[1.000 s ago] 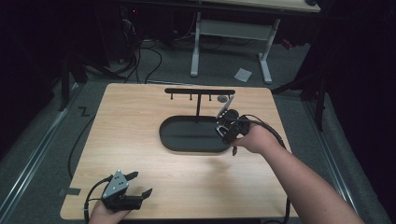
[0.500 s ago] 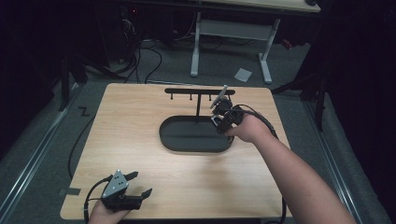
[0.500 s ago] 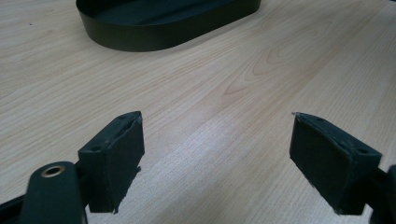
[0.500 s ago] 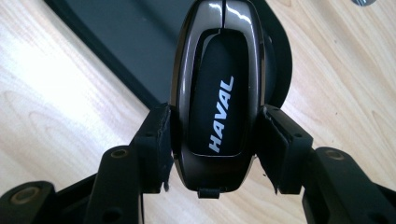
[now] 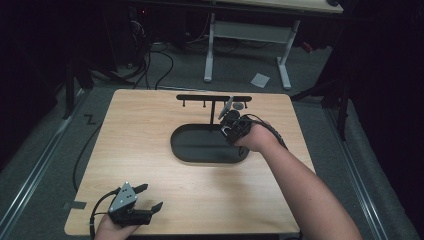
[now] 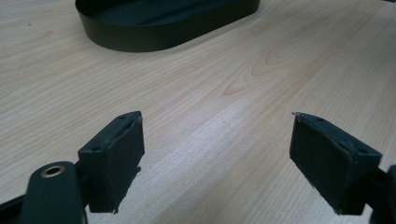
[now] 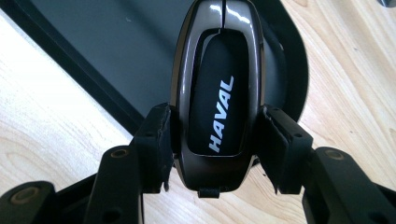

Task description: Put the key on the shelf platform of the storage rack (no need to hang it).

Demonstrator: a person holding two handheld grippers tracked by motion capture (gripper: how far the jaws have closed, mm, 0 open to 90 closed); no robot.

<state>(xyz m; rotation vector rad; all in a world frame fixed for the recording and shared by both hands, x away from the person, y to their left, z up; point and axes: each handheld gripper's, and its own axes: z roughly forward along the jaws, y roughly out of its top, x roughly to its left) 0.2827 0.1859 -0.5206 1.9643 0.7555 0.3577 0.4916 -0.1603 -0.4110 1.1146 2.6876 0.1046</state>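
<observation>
Key fob (image 7: 217,100): pinched between right gripper's (image 7: 215,144) jaws, above black tray (image 5: 192,145).
Right arm: reaching forward over table (image 5: 150,125).
Left gripper (image 6: 215,154): spread wide, low at near edge.

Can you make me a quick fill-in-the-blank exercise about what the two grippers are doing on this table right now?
1. The right gripper is shut on a car key fob that bears the word ____.
2. The left gripper rests near the table's front edge with its jaws ____.
3. The fob is held above the edge of an oval ____ tray.

Missing words: HAVAL; open; black
</observation>
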